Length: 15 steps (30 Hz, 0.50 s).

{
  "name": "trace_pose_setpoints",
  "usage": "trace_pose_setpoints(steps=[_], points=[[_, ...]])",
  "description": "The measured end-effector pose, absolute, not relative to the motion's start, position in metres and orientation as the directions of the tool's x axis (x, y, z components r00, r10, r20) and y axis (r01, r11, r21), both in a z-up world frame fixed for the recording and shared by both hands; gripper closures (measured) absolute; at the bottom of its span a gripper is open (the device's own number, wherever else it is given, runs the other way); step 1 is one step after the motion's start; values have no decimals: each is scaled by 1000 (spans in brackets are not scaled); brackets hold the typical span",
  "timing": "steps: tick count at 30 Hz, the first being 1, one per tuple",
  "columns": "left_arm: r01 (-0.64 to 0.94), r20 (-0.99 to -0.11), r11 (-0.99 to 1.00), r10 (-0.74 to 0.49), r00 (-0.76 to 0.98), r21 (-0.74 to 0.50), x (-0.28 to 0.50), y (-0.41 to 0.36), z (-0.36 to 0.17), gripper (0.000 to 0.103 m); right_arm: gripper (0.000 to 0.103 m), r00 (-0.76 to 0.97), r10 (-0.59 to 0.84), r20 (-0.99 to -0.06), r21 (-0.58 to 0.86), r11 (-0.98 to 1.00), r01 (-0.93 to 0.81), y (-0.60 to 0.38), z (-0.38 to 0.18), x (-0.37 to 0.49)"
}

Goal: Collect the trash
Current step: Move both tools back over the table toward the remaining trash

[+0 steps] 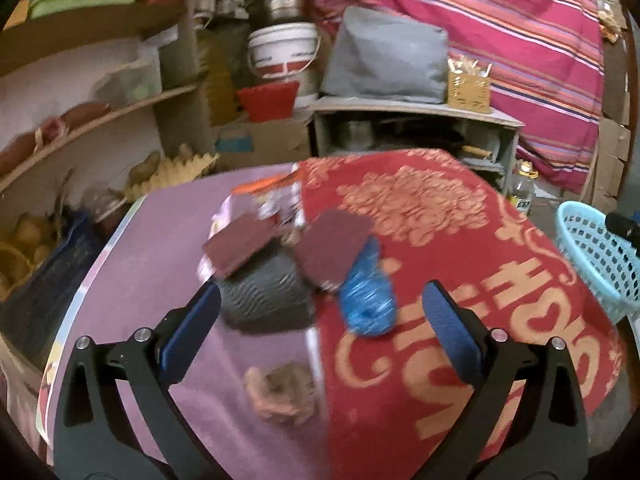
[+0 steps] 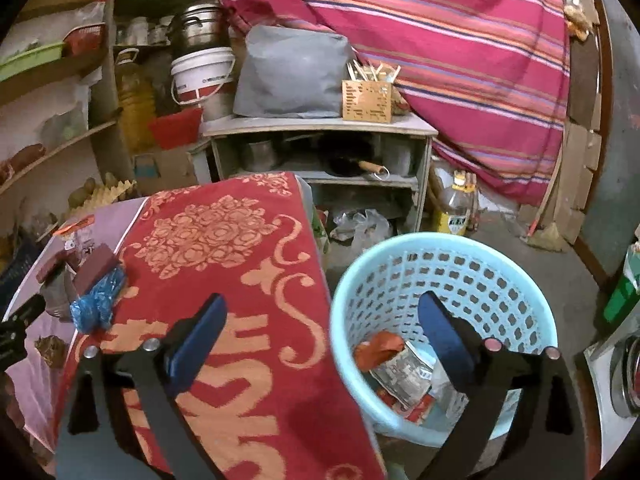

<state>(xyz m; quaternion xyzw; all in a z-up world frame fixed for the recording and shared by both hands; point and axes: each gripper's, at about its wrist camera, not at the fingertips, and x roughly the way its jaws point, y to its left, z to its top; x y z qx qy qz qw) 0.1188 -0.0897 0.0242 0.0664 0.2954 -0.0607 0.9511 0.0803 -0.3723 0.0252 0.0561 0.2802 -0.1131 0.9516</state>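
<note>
Trash lies on a table covered by a red patterned cloth and a purple cloth: a crumpled blue plastic wrapper, two maroon pieces, a grey object, a printed packet and a brown crumpled scrap. My left gripper is open and empty, just short of the blue wrapper. My right gripper is open and empty, over the rim of a light blue basket that holds wrappers. The blue wrapper shows at the right wrist view's left.
A grey low shelf with a grey bag and a wooden holder stands behind the table. Shelves, a white bucket and a striped pink cloth fill the back. A bottle stands on the floor.
</note>
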Motion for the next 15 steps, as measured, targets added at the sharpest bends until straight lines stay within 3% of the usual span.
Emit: trace_pose_setpoints(steps=[9,15], points=[[130,-615,988,-50,787,87,114,-51,-2,6,8,822,-164,-546,20,978,208,-326,19,99],[155,-661,987,-97,745,30,115,-36,-19,6,8,813,-145,-564,2,984,177,-301,14,109]])
